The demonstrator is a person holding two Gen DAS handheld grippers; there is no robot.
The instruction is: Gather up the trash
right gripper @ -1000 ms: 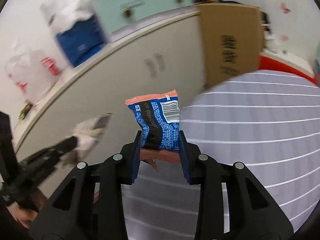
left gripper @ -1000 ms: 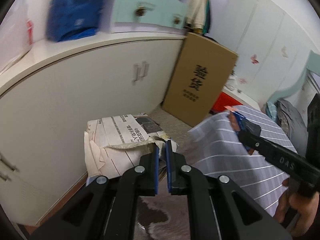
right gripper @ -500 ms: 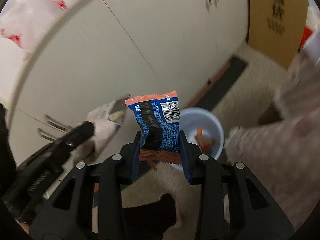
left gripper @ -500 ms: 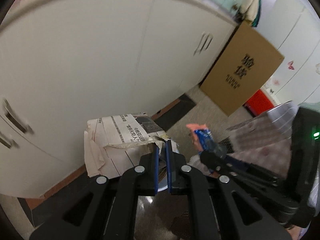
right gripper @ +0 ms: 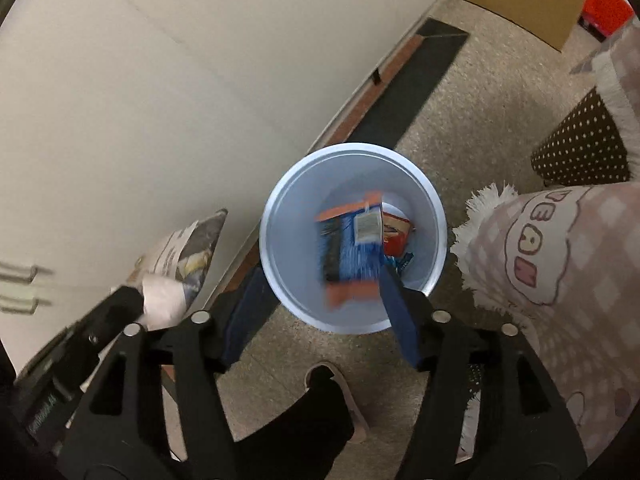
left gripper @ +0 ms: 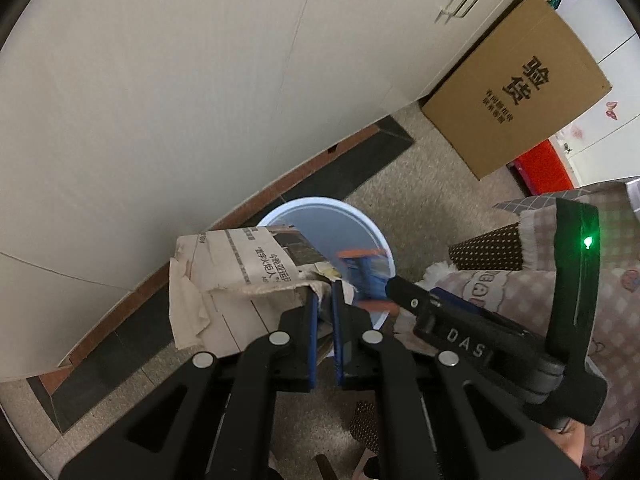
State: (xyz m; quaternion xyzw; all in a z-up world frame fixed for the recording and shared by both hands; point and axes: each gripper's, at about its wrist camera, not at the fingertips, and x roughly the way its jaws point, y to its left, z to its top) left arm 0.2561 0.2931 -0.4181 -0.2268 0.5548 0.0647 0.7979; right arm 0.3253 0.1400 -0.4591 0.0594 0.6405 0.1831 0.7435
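My left gripper (left gripper: 324,292) is shut on a crumpled newspaper (left gripper: 240,276), held just over the near left rim of a pale blue trash bin (left gripper: 316,204) on the floor. In the right wrist view my right gripper (right gripper: 320,276) hangs above the bin (right gripper: 272,200) with its jaws opening. The blue and orange snack wrapper (right gripper: 352,248) is blurred, free of the pads and dropping into the bin. Another orange packet (right gripper: 394,228) lies at the bottom. The newspaper (right gripper: 184,248) and the left gripper (right gripper: 128,300) show at the left.
Cream cabinet doors (left gripper: 200,80) rise right behind the bin. A tall cardboard box (left gripper: 516,84) leans further along, with a red item (left gripper: 540,164) beyond it. A pink checked blanket (right gripper: 560,248) crowds the right side. A person's shoe (right gripper: 328,384) stands on the floor below the bin.
Both grippers have come down and tilted toward the floor over the bin. The right jaws have spread and let go of the wrapper, which now falls. The left still clamps the newspaper.
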